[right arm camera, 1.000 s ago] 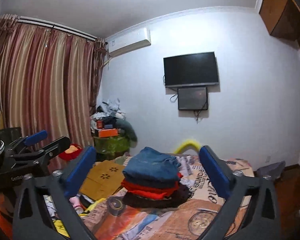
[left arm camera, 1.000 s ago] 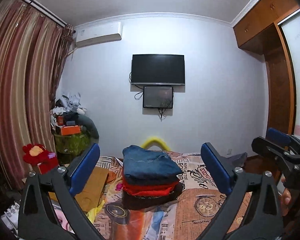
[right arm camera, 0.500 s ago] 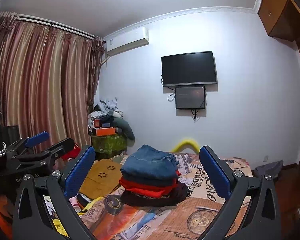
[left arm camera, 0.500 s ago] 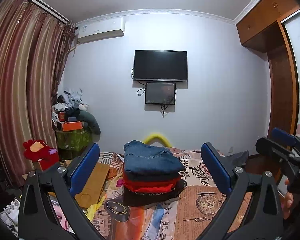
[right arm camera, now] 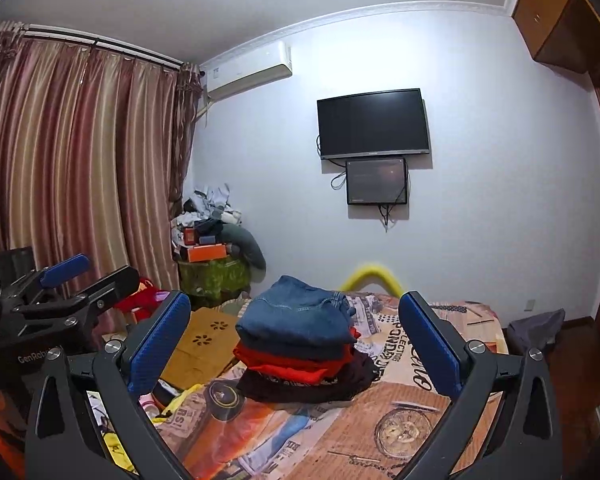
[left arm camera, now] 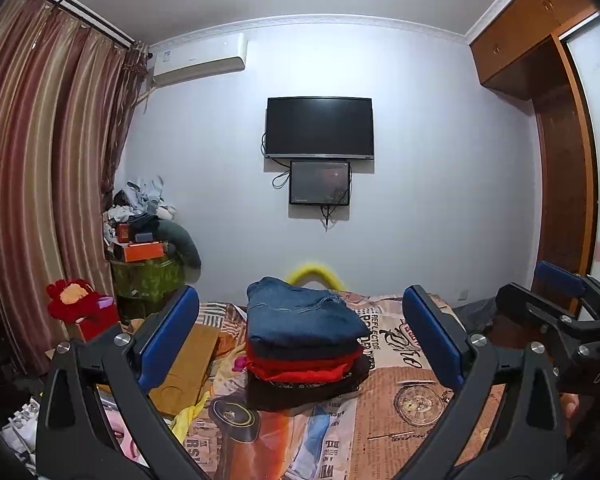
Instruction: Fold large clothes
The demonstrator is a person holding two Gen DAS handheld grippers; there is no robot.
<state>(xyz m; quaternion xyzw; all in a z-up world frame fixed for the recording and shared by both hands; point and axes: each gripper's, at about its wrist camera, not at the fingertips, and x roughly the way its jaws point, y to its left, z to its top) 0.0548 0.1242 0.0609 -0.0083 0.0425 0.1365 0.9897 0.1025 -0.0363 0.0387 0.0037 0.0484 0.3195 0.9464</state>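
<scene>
A stack (left arm camera: 304, 352) of folded clothes is sitting on the bed (left arm camera: 404, 396), with blue jeans (left arm camera: 300, 316) lying on top, a red garment (left arm camera: 300, 366) under them and a dark garment (left arm camera: 300, 390) at the bottom, touching the printed bedspread. The left gripper (left arm camera: 300, 332) is hovering in front of the stack, its blue-padded fingers (left arm camera: 168, 336) standing wide apart and holding nothing; the stack is showing between them, well clear of both pads. The right gripper (right arm camera: 296, 340) is hovering in front of the stack too, fingers (right arm camera: 160, 340) spread just as wide and gripping nothing. A TV (left arm camera: 319, 127) is hanging on the wall behind the stack, with a smaller screen (left arm camera: 319, 183) just under it. A cardboard sheet (right arm camera: 204, 340) is lying left of the stack, beside it. Curtains (right arm camera: 80, 168) are hanging further left.
</scene>
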